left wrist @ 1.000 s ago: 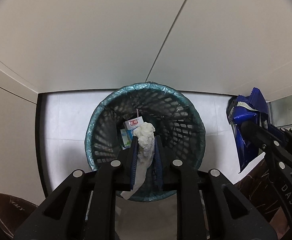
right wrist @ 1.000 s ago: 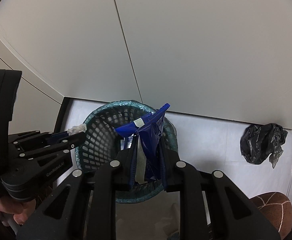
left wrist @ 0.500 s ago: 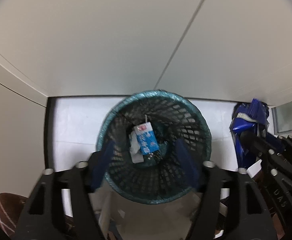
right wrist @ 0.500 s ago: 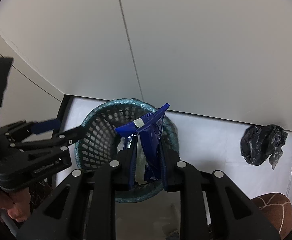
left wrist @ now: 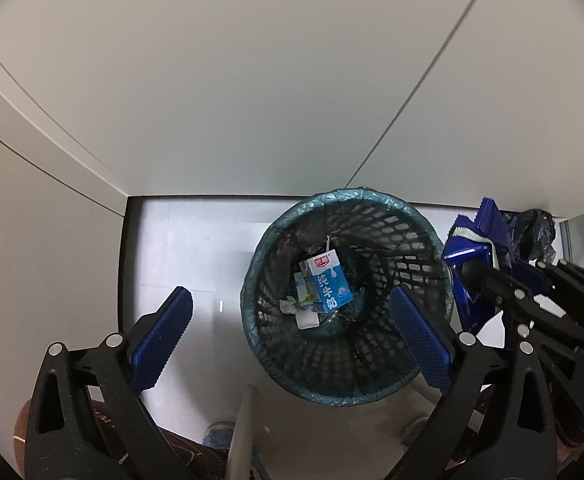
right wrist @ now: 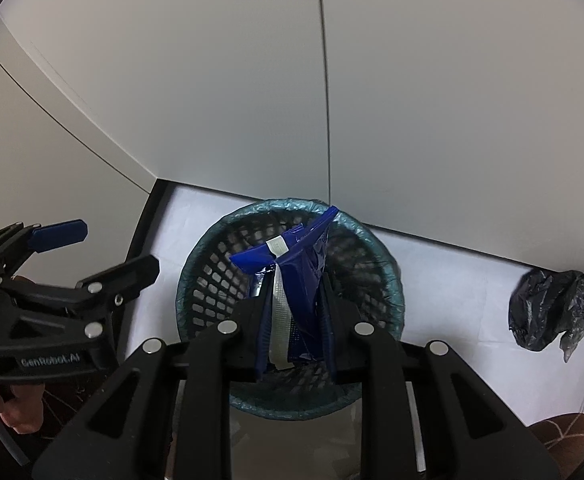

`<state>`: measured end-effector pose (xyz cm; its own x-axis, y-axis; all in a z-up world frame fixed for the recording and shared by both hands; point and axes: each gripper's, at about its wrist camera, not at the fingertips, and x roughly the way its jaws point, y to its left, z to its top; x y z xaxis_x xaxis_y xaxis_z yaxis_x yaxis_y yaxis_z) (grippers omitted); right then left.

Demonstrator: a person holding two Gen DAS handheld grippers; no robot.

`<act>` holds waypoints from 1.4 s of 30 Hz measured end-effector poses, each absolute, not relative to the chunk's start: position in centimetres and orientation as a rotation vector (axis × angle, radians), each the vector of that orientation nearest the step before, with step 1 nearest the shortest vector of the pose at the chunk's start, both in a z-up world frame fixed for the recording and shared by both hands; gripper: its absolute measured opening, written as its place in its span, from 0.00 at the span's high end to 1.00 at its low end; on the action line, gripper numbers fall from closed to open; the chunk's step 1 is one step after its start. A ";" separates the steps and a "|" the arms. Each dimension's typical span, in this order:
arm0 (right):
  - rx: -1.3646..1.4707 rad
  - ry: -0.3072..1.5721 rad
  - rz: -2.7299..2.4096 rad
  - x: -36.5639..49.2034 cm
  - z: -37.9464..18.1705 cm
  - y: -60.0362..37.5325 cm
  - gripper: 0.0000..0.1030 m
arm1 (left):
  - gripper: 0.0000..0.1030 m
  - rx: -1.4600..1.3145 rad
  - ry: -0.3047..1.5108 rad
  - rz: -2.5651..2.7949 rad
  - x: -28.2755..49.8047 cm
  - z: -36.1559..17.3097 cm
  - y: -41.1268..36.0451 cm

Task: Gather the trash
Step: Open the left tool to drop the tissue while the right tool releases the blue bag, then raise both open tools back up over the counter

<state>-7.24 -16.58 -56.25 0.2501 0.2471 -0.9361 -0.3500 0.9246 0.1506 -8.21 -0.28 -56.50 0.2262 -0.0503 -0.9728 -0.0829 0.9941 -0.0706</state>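
- left gripper [left wrist: 290,334] has just been opening, jaws wide apart and empty above the mesh wastebasket [left wrist: 288,368]; milk carton [left wrist: 328,282] and tissue [left wrist: 287,305] lie inside.
- right gripper [right wrist: 296,322] is clamped on a blue snack wrapper [right wrist: 300,276] over the basket's near rim; next it must release there. a black plastic bag [right wrist: 548,308] waits far right.

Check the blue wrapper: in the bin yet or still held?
Still held. The right tongs are shut on the blue wrapper, which sits above the mesh bin, not yet dropped.

White wall [left wrist: 252,80], pale floor [right wrist: 452,280], brown slipper [right wrist: 564,436].
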 end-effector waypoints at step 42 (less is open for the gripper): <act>-0.071 1.115 0.255 -8.9 -48.8 -21.2 0.08 | 0.06 -0.190 1.300 0.055 -9.3 -52.5 1.4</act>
